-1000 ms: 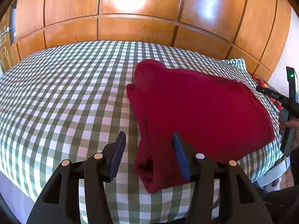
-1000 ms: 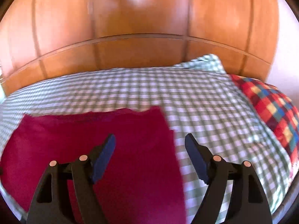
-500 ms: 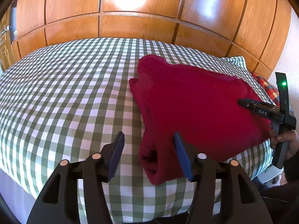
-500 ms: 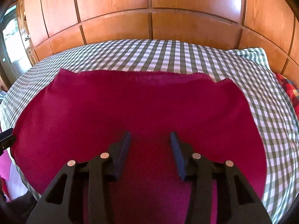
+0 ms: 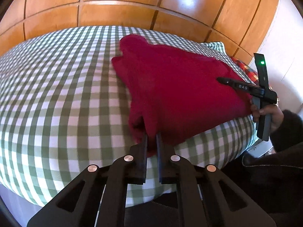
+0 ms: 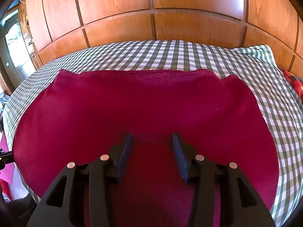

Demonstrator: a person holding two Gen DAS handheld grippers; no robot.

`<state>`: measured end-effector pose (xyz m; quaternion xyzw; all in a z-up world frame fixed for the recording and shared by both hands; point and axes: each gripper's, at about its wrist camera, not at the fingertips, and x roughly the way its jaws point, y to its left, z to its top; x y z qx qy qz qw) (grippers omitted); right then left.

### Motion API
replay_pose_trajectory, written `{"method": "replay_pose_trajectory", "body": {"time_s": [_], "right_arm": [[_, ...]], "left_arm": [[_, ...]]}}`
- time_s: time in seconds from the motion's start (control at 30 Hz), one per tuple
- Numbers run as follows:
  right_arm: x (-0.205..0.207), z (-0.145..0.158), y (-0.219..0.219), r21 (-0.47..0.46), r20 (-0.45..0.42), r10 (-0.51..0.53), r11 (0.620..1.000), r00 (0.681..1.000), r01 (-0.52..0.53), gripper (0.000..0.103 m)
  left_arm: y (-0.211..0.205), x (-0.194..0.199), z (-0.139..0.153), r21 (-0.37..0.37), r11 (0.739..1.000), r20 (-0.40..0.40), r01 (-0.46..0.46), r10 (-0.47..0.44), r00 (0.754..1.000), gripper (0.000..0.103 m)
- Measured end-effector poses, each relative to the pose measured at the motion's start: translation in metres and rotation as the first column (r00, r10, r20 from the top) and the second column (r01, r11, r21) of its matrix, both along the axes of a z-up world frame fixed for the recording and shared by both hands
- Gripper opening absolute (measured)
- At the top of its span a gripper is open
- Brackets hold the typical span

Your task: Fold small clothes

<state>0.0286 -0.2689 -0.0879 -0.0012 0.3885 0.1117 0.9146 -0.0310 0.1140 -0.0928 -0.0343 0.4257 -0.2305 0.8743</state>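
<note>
Jaws on your left gripper (image 5: pixel 151 139) are closing hard, nearly together now, and they pinch the near corner of the red garment (image 5: pixel 176 94), a bunched fold of cloth caught between the pads. That garment lies spread on the green-checked bedsheet (image 5: pixel 62 98), with the wooden panelled wall (image 5: pixel 117 9) behind the bed. Your right gripper (image 6: pixel 151 143) sits about halfway open, its two dark fingers (image 6: pixel 126 151) hanging over the middle of the red cloth near its front edge; you cannot tell from the right wrist view whether the tips press into the fabric, and nothing is pinched between them. From the left wrist view that right gripper reaches in over the far side of the garment, your right hand (image 5: pixel 269 113) wrapped around its handle
</note>
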Motion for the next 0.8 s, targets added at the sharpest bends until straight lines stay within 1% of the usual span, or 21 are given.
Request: {"method": "replay_pose_trajectory", "body": {"time_s": [0.07,0.13,0.23,0.3,0.37,0.43,0.47,0.53,0.57,0.6,0.7,0.8], "right_arm": [[0.000,0.000,0.000,-0.003,0.005,0.001,1.000,1.000,-0.001,0.044],[-0.001,0.000,0.000,-0.004,0.010,0.003,1.000,1.000,-0.003,0.044],[-0.002,0.000,0.000,-0.003,0.012,0.008,1.000,1.000,-0.008,0.045],[-0.002,0.000,-0.001,0.003,0.012,0.008,1.000,1.000,-0.008,0.045],[-0.002,0.000,-0.002,0.008,0.007,0.007,1.000,1.000,-0.007,0.046],[-0.001,0.003,-0.003,0.017,-0.006,0.013,1.000,1.000,-0.013,0.048],[0.000,0.005,-0.004,0.024,-0.015,0.017,1.000,1.000,-0.017,0.052],[-0.001,0.012,-0.010,0.056,-0.038,0.026,0.998,0.999,-0.024,0.060],[-0.004,0.018,-0.015,0.076,-0.037,0.020,0.997,0.999,-0.017,0.068],[-0.009,0.026,-0.025,0.101,-0.023,0.006,0.995,1.000,-0.003,0.072],[-0.019,0.043,-0.062,0.171,0.003,-0.050,0.984,0.999,0.049,0.073],[-0.028,0.048,-0.108,0.229,-0.013,-0.133,0.964,0.991,0.133,0.074]], "left_arm": [[0.002,0.001,-0.006,-0.013,1.000,-0.010,0.004,-0.004,1.000,0.007],[0.000,-0.001,-0.005,-0.002,1.000,0.003,0.013,-0.013,1.000,0.007],[0.001,-0.002,0.004,0.003,1.000,0.020,0.027,-0.027,0.999,0.007],[0.004,-0.003,0.014,-0.030,0.999,0.028,0.029,-0.028,0.999,0.007],[0.003,-0.003,0.019,-0.043,0.998,0.027,0.037,-0.036,0.999,0.007],[0.001,-0.002,0.019,-0.025,0.999,0.020,0.031,-0.030,0.999,0.007],[0.002,0.000,0.018,-0.023,0.999,0.006,0.028,-0.028,1.000,0.010],[0.008,0.002,0.017,-0.024,1.000,-0.009,0.009,-0.009,1.000,0.020],[0.013,0.003,0.018,-0.032,0.999,-0.014,-0.008,0.008,1.000,0.023],[0.018,0.004,0.020,-0.039,0.999,-0.016,-0.023,0.022,1.000,0.023],[0.027,0.007,0.031,-0.047,0.996,0.015,-0.080,0.081,0.997,0.023],[0.023,0.012,0.045,-0.104,0.991,0.045,-0.084,0.089,0.995,0.023]]}}
